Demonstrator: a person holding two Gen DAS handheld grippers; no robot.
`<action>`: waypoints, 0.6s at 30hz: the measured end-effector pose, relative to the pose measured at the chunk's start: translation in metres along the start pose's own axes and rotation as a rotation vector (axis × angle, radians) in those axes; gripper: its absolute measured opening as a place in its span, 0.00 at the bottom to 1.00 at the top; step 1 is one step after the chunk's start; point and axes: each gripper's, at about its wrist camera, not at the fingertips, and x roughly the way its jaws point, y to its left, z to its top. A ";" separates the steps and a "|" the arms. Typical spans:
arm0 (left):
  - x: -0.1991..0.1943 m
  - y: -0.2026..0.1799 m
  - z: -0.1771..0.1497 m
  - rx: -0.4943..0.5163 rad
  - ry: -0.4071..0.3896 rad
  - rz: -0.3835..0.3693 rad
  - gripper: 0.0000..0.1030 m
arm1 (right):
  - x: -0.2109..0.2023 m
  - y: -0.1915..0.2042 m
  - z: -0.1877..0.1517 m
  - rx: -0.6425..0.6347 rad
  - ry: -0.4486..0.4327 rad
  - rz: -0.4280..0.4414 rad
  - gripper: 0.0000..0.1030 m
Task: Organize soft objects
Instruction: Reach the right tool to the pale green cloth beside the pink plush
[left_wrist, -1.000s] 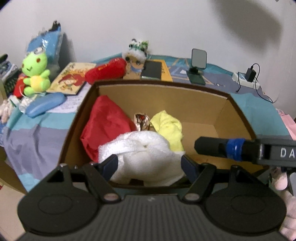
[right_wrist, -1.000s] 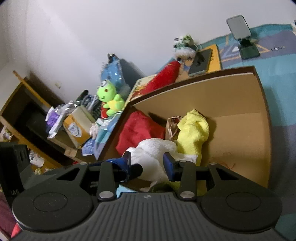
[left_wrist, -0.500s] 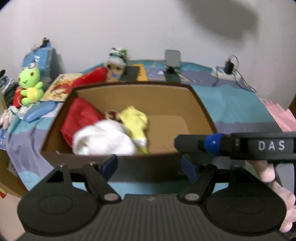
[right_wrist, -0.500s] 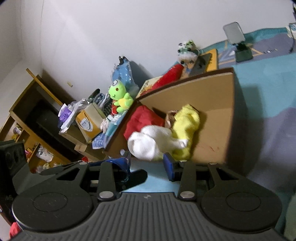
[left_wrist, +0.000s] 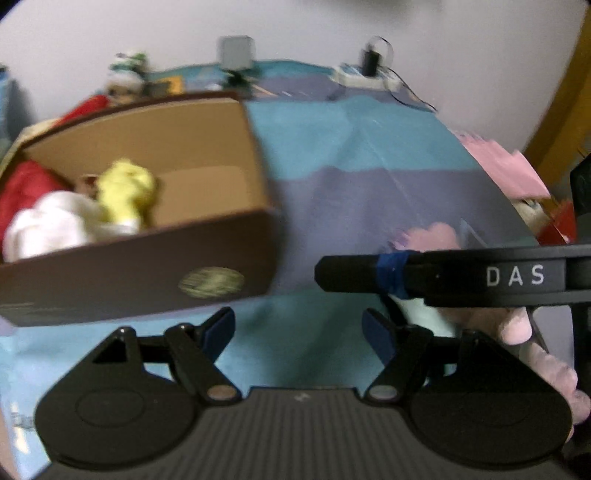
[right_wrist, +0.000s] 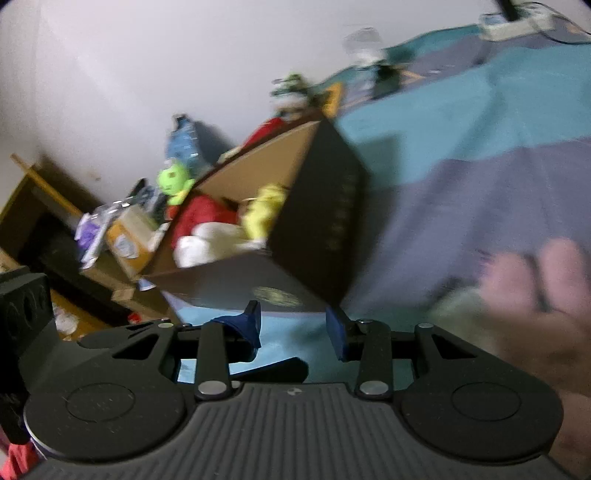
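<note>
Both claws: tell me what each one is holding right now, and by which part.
Nothing is held. The left claw stands open over bare bedspread, and the right claw is open too, empty, just off the cardboard box. The pink plush lies ungripped.

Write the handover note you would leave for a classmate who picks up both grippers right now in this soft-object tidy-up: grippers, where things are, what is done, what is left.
Left gripper: open, holding nothing, over the bedspread right of the cardboard box.
Right gripper: open, empty, beside the box's near corner.
In the box: white plush, yellow soft item, red cloth.
Done: those three are boxed.
Left: a pink plush lies on the bedspread to the right; it looks like the next pick. A green frog toy sits behind the box.
The frames are blurred, so check before you grip.
</note>
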 end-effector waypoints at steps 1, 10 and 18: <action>0.006 -0.007 0.000 0.012 0.015 -0.021 0.73 | -0.005 -0.009 -0.002 0.011 -0.003 -0.023 0.22; 0.044 -0.053 -0.003 0.097 0.093 -0.171 0.73 | -0.042 -0.067 -0.017 0.118 0.006 -0.146 0.21; 0.078 -0.067 0.004 0.095 0.116 -0.173 0.73 | -0.046 -0.078 -0.017 0.137 0.011 -0.133 0.21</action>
